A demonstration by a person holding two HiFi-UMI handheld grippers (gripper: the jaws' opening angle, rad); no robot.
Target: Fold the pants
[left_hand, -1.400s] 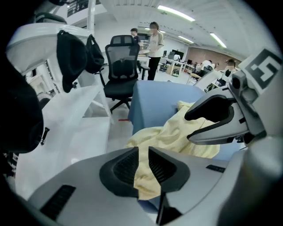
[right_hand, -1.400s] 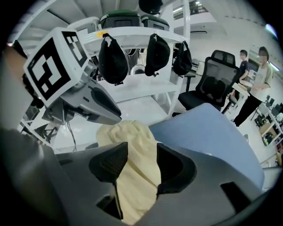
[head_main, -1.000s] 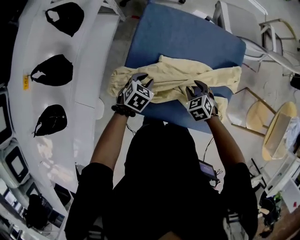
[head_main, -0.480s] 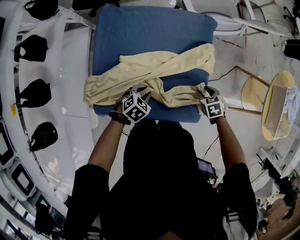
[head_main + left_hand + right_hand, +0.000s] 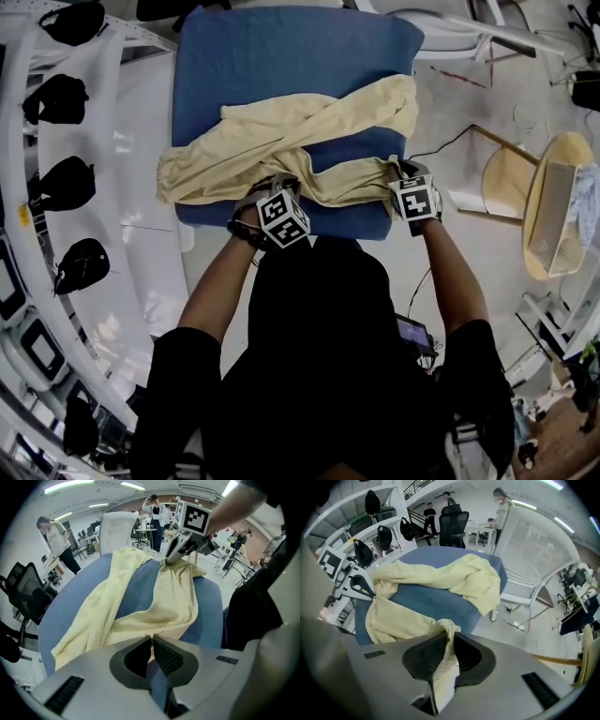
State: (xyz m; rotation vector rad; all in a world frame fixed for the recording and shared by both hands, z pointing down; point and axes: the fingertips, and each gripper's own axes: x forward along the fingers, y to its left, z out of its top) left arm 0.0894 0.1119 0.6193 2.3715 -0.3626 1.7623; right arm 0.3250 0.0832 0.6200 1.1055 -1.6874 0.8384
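Pale yellow pants [image 5: 291, 131] lie crumpled and twisted across the blue table [image 5: 281, 56]. Both grippers stand at the table's near edge, their jaws having just closed with cloth between them. My left gripper [image 5: 278, 180] is shut on the pants' near edge; in the left gripper view its jaws [image 5: 151, 644] pinch a thin fold of the pants [image 5: 173, 597]. My right gripper [image 5: 397, 169] is shut on the pants' right end, and a flap of cloth [image 5: 443, 667] hangs down between its jaws [image 5: 449, 644]. Each gripper shows in the other's view: right gripper [image 5: 180, 550], left gripper [image 5: 356, 585].
White shelving with black bags [image 5: 70, 94] runs along the left of the table. A wooden stool [image 5: 553, 206] and a white chair [image 5: 520, 588] stand to the right. A black office chair [image 5: 23, 597] and people stand further off.
Both grippers have come back to the table's near edge and spread apart, the right one further right. Their jaws have closed on the pants, which now stretch between them.
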